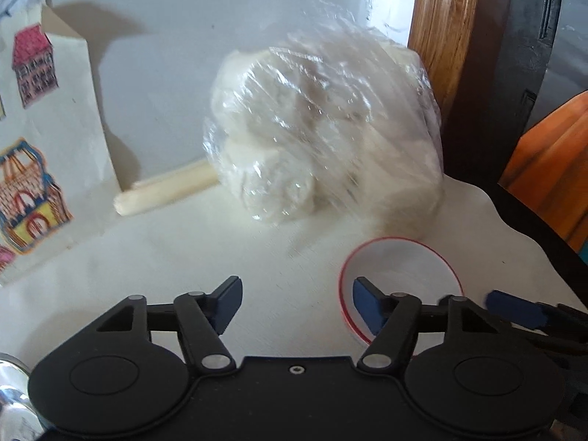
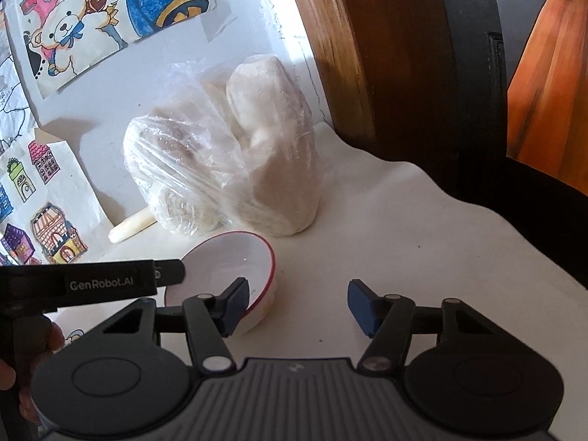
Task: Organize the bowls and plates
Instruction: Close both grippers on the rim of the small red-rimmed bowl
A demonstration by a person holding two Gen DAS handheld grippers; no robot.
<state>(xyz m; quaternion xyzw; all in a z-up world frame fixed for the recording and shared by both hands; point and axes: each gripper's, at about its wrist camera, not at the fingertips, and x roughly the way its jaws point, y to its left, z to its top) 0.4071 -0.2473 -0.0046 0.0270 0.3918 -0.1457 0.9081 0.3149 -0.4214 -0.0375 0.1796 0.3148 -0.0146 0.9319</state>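
Against the wall, on the counter [image 2: 422,257]: one white bowl [image 2: 235,268] with a red rim, tipped on its side, mouth facing the two grippers.
Bowl position: just in front of a plastic bag [image 2: 220,169] of pale lumps; a cream stick [image 2: 130,229] lies to the bag's left, near the wall.
Left gripper [image 1: 297,307]: jaws apart, nothing between them; its right-hand pad sits over the bowl's rim, contact unclear.
Right gripper [image 2: 297,307]: jaws apart, gap empty; its left-hand pad sits at the bowl's lower rim, looks close or touching, cannot tell which.
Why so: each gripper comes at the bowl from its own side, probably to steady the tipped bowl and set it upright or lift it.
Hand: fingers [image 2: 51,334] wrap the left tool's handle at the frame edge.
Backdrop: coloured house drawings [image 1: 29,198] taped on the wall, wooden frame [image 2: 330,55] to the right.
Task stage: early, bowl not yet gripped; no plates in view.
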